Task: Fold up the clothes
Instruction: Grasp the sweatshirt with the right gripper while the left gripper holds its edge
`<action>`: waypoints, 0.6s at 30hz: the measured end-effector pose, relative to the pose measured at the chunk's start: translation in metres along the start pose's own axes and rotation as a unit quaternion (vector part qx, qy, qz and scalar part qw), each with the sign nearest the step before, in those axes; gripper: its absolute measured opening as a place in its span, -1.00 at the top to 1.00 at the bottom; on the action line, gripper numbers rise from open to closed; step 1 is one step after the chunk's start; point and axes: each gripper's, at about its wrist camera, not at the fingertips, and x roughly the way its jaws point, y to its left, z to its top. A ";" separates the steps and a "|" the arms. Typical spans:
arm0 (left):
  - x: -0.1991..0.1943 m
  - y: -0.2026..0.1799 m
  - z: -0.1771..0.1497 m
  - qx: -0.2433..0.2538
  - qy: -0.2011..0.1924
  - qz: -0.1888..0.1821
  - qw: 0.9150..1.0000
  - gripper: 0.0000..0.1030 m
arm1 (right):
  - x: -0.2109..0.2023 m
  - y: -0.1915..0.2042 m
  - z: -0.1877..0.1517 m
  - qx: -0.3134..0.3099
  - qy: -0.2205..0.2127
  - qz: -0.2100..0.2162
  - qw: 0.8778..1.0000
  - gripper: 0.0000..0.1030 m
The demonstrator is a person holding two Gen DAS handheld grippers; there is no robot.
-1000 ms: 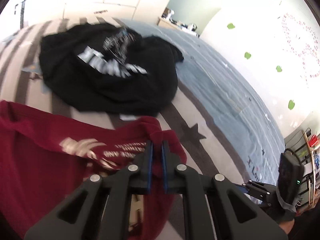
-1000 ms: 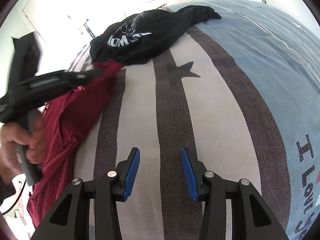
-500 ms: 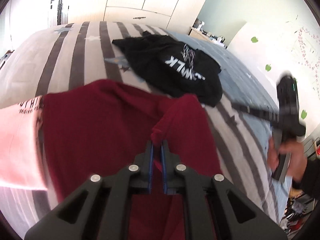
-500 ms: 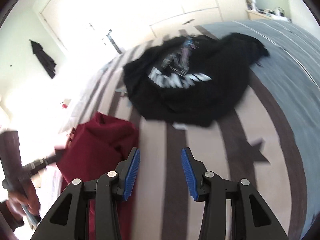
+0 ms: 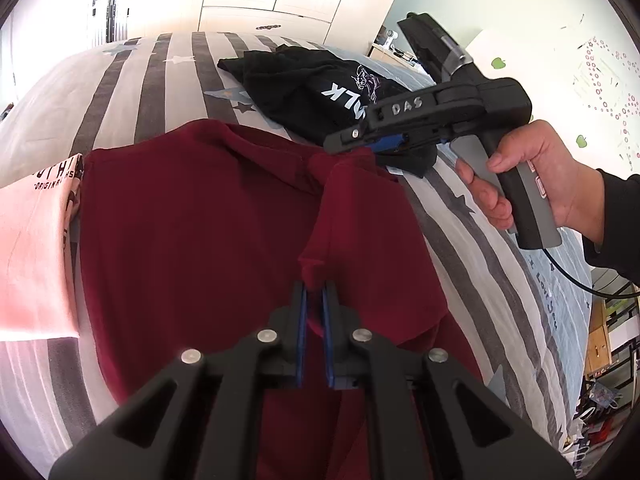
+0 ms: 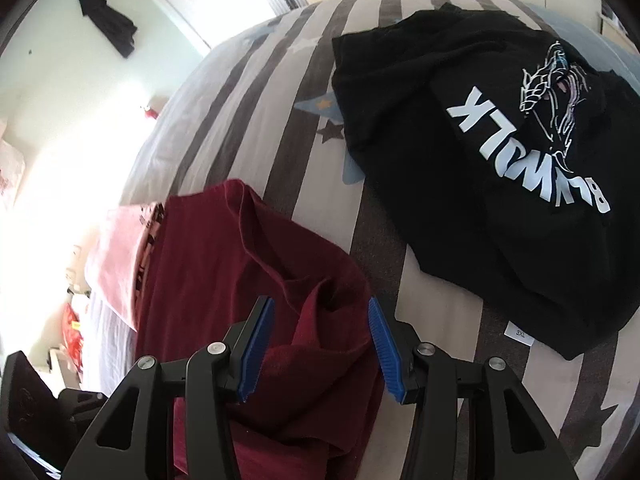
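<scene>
A dark red shirt (image 5: 192, 232) lies spread on the striped bed, back side up. My left gripper (image 5: 314, 304) is shut on a fold at its near right edge. My right gripper (image 6: 320, 332) is open, with its jaws on either side of a bunched red corner (image 6: 320, 316) of the same shirt. In the left wrist view the right gripper (image 5: 360, 144) sits at the shirt's far right corner, held by a hand (image 5: 520, 184).
A crumpled black shirt (image 6: 500, 152) with white lettering lies farther back on the bed (image 5: 132, 92); it also shows in the left wrist view (image 5: 320, 84). A pink garment (image 5: 36, 248) lies left of the red shirt. White wardrobe doors stand behind.
The left gripper has pulled the red shirt flat across the bed. The right gripper has swung left from bare bedding to the shirt's far right corner, still open.
</scene>
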 end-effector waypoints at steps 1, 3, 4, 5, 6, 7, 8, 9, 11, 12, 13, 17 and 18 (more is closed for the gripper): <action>0.000 0.000 0.000 0.001 -0.001 0.002 1.000 0.89 | 0.004 0.003 -0.001 -0.010 0.014 -0.009 1.000 0.11; 0.002 0.001 -0.001 -0.001 0.000 0.004 1.000 0.89 | 0.016 0.005 -0.003 -0.020 0.037 -0.030 0.999 0.11; 0.002 0.002 -0.001 -0.003 -0.001 0.005 1.000 0.89 | 0.022 0.006 -0.004 -0.025 0.048 -0.046 0.997 0.11; 0.003 0.003 -0.001 -0.005 -0.001 0.007 1.000 0.89 | 0.028 0.006 -0.005 -0.025 0.056 -0.058 0.996 0.11; 0.004 0.004 -0.001 -0.008 -0.002 0.009 1.000 0.89 | 0.032 0.004 -0.005 -0.019 0.060 -0.059 0.996 0.15; 0.004 0.007 0.000 -0.015 -0.002 0.010 1.000 0.89 | 0.034 0.002 -0.005 -0.009 0.059 -0.054 0.997 0.29; 0.004 0.012 0.001 -0.026 -0.004 0.012 1.000 0.89 | 0.033 0.001 -0.005 -0.002 0.054 -0.051 0.997 0.38; 0.004 0.018 0.002 -0.037 -0.006 0.013 0.999 0.89 | 0.032 0.000 -0.004 0.002 0.049 -0.050 0.998 0.60; -0.001 0.032 0.008 -0.064 -0.016 0.016 0.998 0.89 | 0.027 -0.002 -0.001 0.011 0.036 -0.039 0.999 0.75; -0.004 0.040 0.012 -0.073 -0.023 0.019 0.997 0.89 | 0.024 -0.002 0.002 0.015 0.028 -0.035 0.999 0.80; -0.008 0.047 0.017 -0.082 -0.029 0.022 0.996 0.89 | 0.020 -0.003 0.004 0.018 0.020 -0.031 0.999 0.83; -0.023 0.073 0.042 -0.094 -0.050 0.041 0.993 0.90 | -0.003 0.003 0.025 0.035 -0.035 -0.018 0.999 0.86; -0.027 0.079 0.049 -0.094 -0.053 0.049 0.993 0.90 | -0.008 0.006 0.031 0.037 -0.047 -0.015 0.998 0.86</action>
